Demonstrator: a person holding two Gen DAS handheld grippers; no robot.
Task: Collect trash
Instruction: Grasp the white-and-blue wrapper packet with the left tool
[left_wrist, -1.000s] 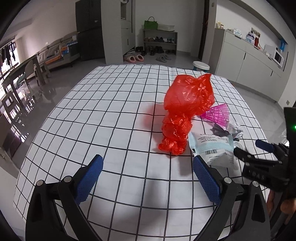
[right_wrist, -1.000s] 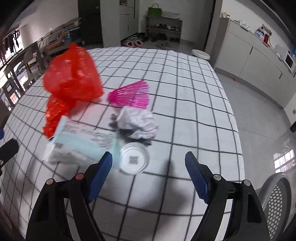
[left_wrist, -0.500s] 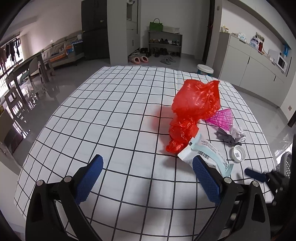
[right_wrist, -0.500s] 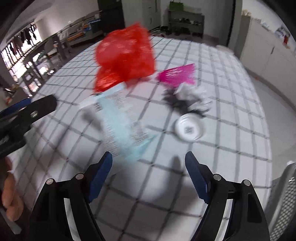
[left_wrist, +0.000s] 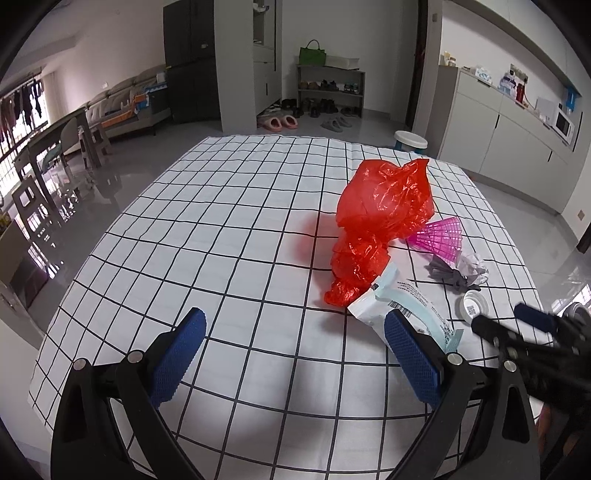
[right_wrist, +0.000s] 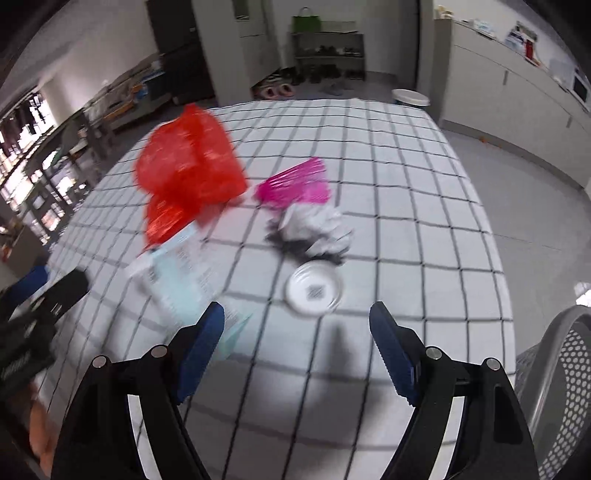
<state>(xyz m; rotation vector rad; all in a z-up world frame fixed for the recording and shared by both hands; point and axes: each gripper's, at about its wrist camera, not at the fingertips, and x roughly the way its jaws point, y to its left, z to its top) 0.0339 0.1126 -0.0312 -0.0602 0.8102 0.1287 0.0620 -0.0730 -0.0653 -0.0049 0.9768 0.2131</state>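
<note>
Bright daylight, fisheye edges, right view motion-blurred

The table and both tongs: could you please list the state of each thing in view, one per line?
Left tongs: open, empty, over bare cloth.
Right tongs: open, empty, above the table.
Red plastic bag: crumpled, standing loosely.
White and blue wrapper: lying flat, one end against the bag.
Round white lid: lying flat.
Pink mesh piece: lying beside the bag.
Grey-white wad: crumpled.
Checked tablecloth: spread flat.

Your right gripper (right_wrist: 297, 341) hangs wide open, empty. The lid (right_wrist: 314, 288) sits just ahead, red bag (right_wrist: 188, 173) further left.
</note>
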